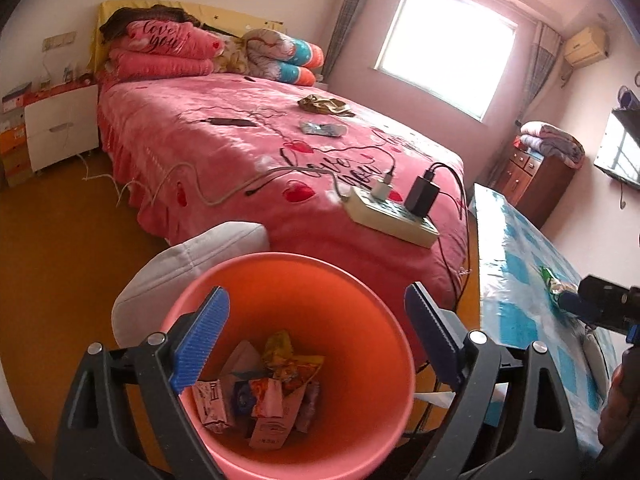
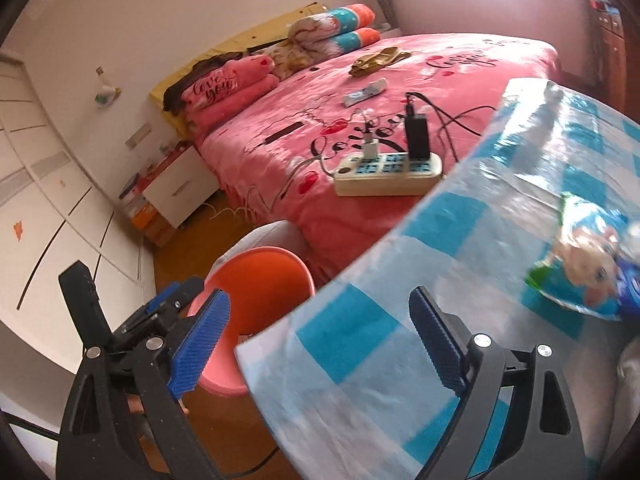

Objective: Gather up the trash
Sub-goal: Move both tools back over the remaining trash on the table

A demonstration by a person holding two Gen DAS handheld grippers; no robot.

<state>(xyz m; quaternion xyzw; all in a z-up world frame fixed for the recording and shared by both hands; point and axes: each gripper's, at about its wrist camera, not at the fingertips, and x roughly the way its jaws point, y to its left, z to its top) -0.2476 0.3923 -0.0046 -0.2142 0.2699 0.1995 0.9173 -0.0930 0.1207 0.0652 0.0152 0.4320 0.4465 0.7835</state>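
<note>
our left gripper [image 1: 316, 344] hangs open above the pink bin [image 1: 280, 268]; our right gripper [image 2: 320, 344], jaws apart, should approach the snack wrapper [image 2: 580, 272] on the checked table [image 2: 360, 328] low, pinching its edge.

Pink bed [image 1: 224, 148] centre frame: power strip [image 1: 390, 216], two wrappers [image 1: 326, 104], folded quilts [image 1: 160, 52]; checked table [image 2: 360, 360] lower right: snack bag [image 2: 584, 268]; floor [image 1: 60, 260]: pink bin [image 1: 360, 300] bottom centre
</note>
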